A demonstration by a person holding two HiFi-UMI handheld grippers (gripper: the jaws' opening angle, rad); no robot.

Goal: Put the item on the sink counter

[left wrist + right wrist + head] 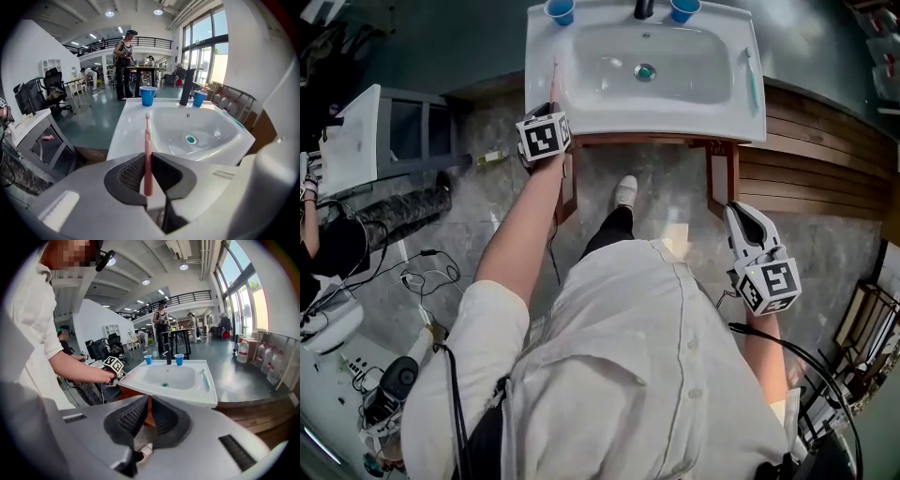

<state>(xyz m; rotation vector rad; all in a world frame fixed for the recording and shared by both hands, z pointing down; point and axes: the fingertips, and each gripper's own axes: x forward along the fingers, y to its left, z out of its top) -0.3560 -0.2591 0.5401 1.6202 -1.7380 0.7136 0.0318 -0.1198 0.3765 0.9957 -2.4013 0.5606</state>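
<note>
1. My left claw [147,161] is clenched on the pink toothbrush [147,136], which points to 12 o'clock along the 9 o'clock rim of the white sink desk [125,136].
2. My right claw [148,403] is closed and empty.
3. Blue cups [147,95] stand at the 12 o'clock edge, with an open hall behind.

**tilefan22:** so what was actually sitting on that sink counter [731,117]?

**mopguy:** not much tbh. It was a white one-piece top with the basin sunk in the middle and a green drain [645,71]. The dark faucet [644,8] stood at the back, with the left blue cup [561,9] and the right blue cup [683,8] upright on either side of it. A teal toothbrush [751,80] lay flat along the right rim. A pink toothbrush [553,82] ran along the left rim, couldn't tell if it touched.

**tilefan22:** and underneath?

**mopguy:** a wooden cabinet [722,173], standing on a grey marbled floor [656,202].
</note>
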